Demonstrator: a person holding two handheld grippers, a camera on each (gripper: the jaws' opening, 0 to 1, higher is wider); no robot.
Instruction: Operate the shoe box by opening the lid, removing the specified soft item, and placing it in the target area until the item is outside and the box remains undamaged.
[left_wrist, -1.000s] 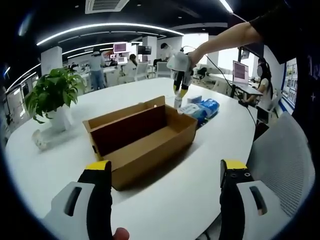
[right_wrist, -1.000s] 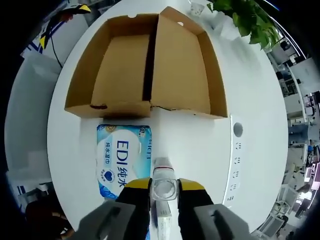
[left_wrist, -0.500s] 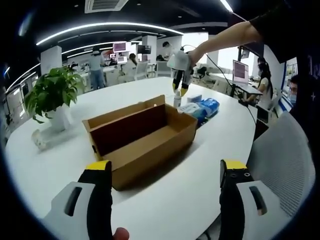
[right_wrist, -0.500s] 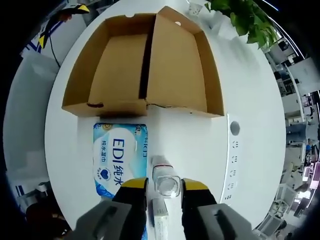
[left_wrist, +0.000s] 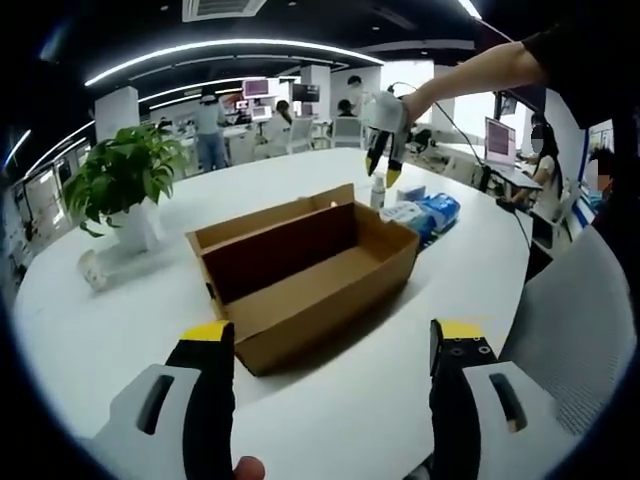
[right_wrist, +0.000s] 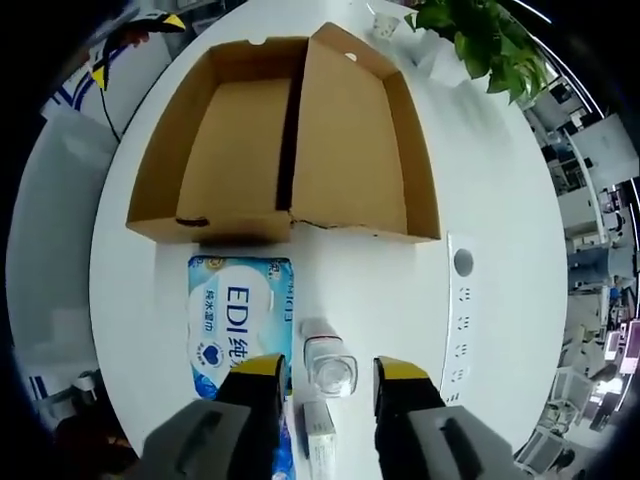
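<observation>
Right gripper (right_wrist: 326, 372) jaws have spread since 1 s ago, when they were pinched on the small clear bottle (right_wrist: 329, 366); now released, bottle stands upright on white table (right_wrist: 500, 180) betw. the tips, gaps both sides. Blue wet-wipes pack (right_wrist: 238, 330), the soft item, lies outside the shoe box (right_wrist: 280, 150), touching its near wall, just left of bottle. Box open w/ lid folded back. Left gripper (left_wrist: 325, 340) open, holding nothing, near side of box. Potted plant (left_wrist: 125, 190) far left.

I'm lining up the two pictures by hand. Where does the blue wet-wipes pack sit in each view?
Left gripper view: wipes pack right of centre, past the box's far end.
Right gripper view: wipes pack lower left, just below the box.
Shared landmark: open cardboard box.
</observation>
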